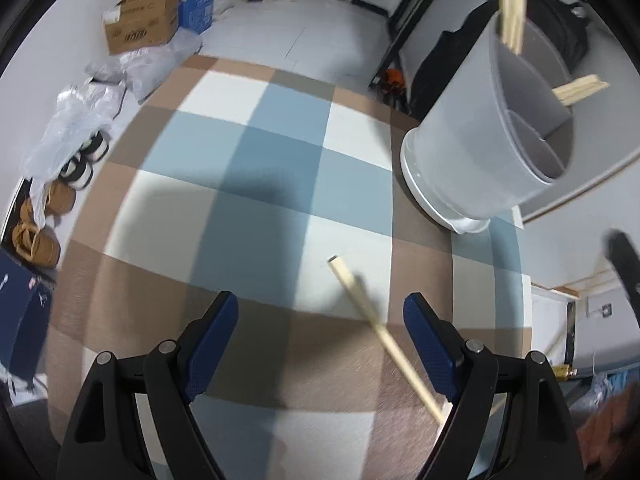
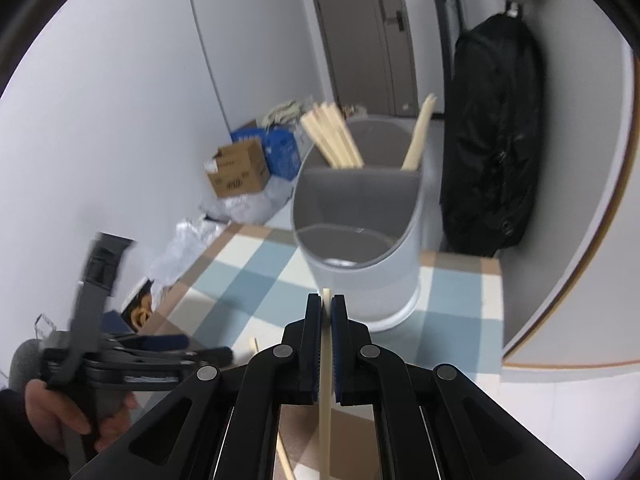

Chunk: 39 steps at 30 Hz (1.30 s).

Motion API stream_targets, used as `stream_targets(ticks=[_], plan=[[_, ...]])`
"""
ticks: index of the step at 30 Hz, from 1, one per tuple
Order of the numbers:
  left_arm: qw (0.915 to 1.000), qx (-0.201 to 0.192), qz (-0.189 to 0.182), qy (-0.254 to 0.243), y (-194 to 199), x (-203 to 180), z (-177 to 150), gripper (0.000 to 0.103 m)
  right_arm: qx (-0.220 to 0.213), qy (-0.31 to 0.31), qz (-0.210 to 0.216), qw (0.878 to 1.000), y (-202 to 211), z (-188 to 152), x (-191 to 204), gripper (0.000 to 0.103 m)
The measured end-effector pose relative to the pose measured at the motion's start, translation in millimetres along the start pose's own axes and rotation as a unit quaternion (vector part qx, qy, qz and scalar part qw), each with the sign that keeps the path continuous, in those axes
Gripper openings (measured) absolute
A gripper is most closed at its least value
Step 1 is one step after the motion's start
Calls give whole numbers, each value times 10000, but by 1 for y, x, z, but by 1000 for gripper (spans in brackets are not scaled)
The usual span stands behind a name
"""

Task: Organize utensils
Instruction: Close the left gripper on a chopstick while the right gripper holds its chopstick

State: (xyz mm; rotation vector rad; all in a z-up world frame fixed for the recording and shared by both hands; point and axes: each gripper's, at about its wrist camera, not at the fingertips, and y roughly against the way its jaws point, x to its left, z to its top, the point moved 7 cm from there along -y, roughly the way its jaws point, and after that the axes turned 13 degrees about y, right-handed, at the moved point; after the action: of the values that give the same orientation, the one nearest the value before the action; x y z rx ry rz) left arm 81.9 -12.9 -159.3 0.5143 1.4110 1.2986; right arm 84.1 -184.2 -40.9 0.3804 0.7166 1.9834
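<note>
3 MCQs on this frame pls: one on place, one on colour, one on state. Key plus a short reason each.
1. Where does the loose chopstick lie?
A. inside the holder
B. on the checked cloth between the left gripper's fingers
C. on the floor

2. What colour are the pads on the left gripper?
A. blue
B. red
C. yellow

3. What state is the right gripper in?
A. wide open, nothing in it
B. shut on a chopstick
C. shut on the holder's rim

Key: 1 B, the stick rests on the checked cloth, framed by the open fingers. 2 A, both pads show dark blue. 3 B, a pale held chopstick runs between the closed fingers, short of the grey holder.
</note>
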Motion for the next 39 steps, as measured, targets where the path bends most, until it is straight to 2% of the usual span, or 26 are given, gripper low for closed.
stream_targets(ticks=[3, 5, 8, 9, 11, 12, 13, 14, 15, 16, 19, 24, 28, 32, 34, 39], plan=[[9989, 232, 364, 156, -13, -1, 0, 80, -325, -154, -30, 9993, 19, 5, -9, 4], [9983, 198, 518, 159, -16, -4, -1, 78, -473, -196, -49, 9987, 27, 7, -11, 4], [9960, 138, 883, 48, -17, -7, -3, 68, -728, -271, -92, 9969, 43, 10, -18, 4], [9945, 75, 1044, 68, -17, -6, -4, 60, -790, -324, -76, 9963, 47, 11, -20, 4], [9924, 1, 1220, 131, -16, -6, -2, 55, -870, -394, -52, 9954, 52, 12, -25, 4], [9921, -40, 1249, 138, -16, -6, -2, 46, -906, -424, -51, 9950, 54, 13, -27, 4], [9914, -94, 1301, 108, -15, -6, -1, 32, -935, -454, -39, 9946, 58, 13, -29, 4], [9901, -138, 1393, 50, -16, -7, -1, 25, -954, -486, -15, 9943, 60, 13, -30, 4], [9902, -158, 1387, 15, -16, -8, -1, 14, -960, -510, -12, 9941, 60, 13, -31, 4], [9915, -140, 1293, 8, -16, -9, -2, 8, -964, -525, -11, 9940, 61, 12, -31, 4], [9937, -130, 1113, 0, -15, -9, -3, 2, -967, -534, 31, 9939, 62, 12, -32, 4], [9954, -422, 860, 21, -9, -17, 5, 2, -963, -553, 105, 9938, 63, 11, -32, 4], [9955, -759, 558, -45, 10, -24, 8, 2, -983, -489, 106, 9939, 64, 12, -29, 4], [9928, -1176, 225, -40, 36, -35, 9, 2, -993, -440, 107, 9940, 63, 13, -26, 4], [9907, -1360, -90, 5, 53, -38, 11, 2, -1001, -428, 95, 9940, 63, 12, -25, 4], [9810, -1812, -686, 27, 88, -52, 23, 2, -1049, -401, 105, 9936, 65, 19, -20, 4]])
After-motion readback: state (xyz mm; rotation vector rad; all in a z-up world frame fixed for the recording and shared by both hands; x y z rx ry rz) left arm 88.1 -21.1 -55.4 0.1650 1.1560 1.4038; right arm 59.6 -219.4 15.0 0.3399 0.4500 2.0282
